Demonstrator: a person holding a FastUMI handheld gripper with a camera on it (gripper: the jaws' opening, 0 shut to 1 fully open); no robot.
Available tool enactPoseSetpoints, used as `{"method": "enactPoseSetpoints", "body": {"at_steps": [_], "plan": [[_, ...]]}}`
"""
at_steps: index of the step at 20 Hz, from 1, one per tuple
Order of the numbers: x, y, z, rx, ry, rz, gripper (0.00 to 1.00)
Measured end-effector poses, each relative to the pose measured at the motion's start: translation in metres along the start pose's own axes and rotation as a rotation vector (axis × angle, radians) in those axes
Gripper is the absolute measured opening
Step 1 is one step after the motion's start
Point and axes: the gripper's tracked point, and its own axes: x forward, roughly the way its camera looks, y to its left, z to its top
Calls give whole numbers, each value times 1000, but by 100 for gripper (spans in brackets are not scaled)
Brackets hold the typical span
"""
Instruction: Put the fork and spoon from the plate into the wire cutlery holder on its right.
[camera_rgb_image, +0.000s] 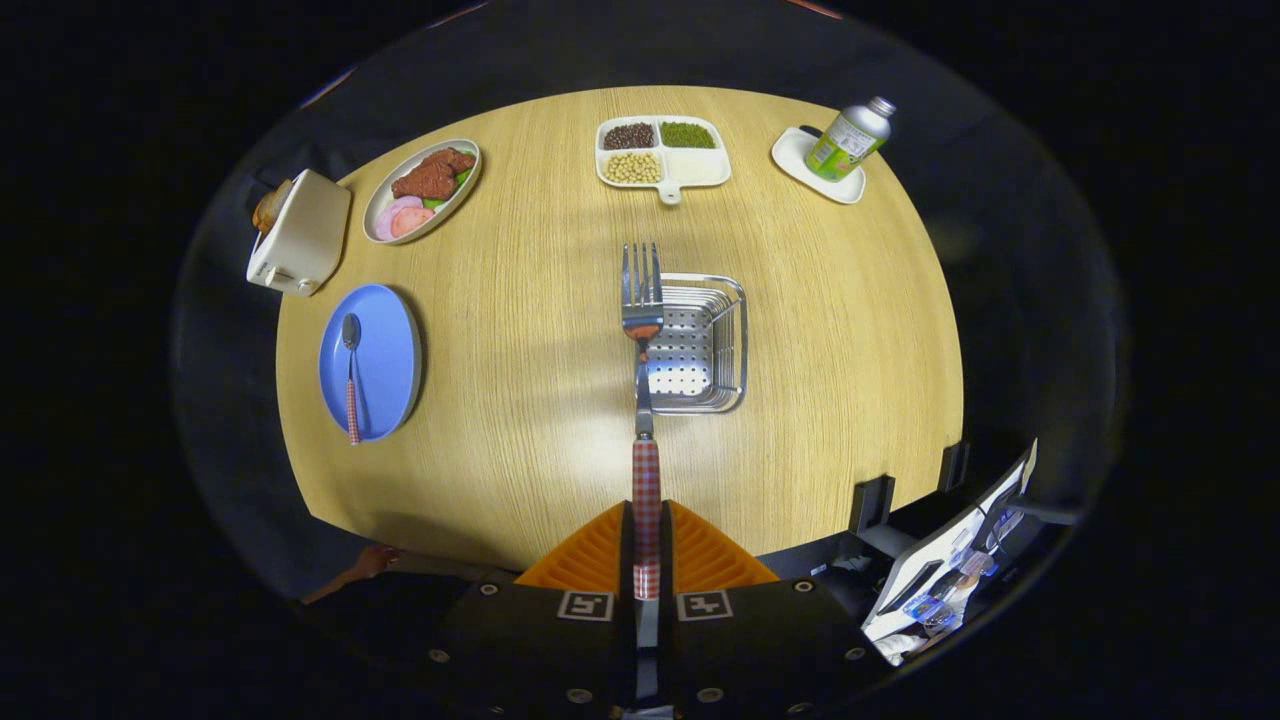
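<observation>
gripper view, fingers (647, 545) clamped on fork (643, 330) handle, tines beyond over wire cutlery holder (700, 345)

The gripper (647, 508) body was a chunky black housing, wide and flat, and it narrowed toward the front. Two small square tracking markers (585, 605), black pattern on white, sat side by side on its front edge, one on each side of the centre slot. Round silvery screws (487, 589) were dotted around the housing in mirrored pairs: two near the outer corners, two further back and two close to the slot. The fingers (590, 560) were wedge-shaped, like two halves of a triangle, with fine ridges running across their faces. They sat pinched in on the fork (646, 400) handle.
</observation>
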Motion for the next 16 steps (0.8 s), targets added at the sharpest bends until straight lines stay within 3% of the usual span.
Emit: {"method": "enactPoseSetpoints", "body": {"at_steps": [16], "plan": [[13,-35,7,-165,392,50,8]]}}
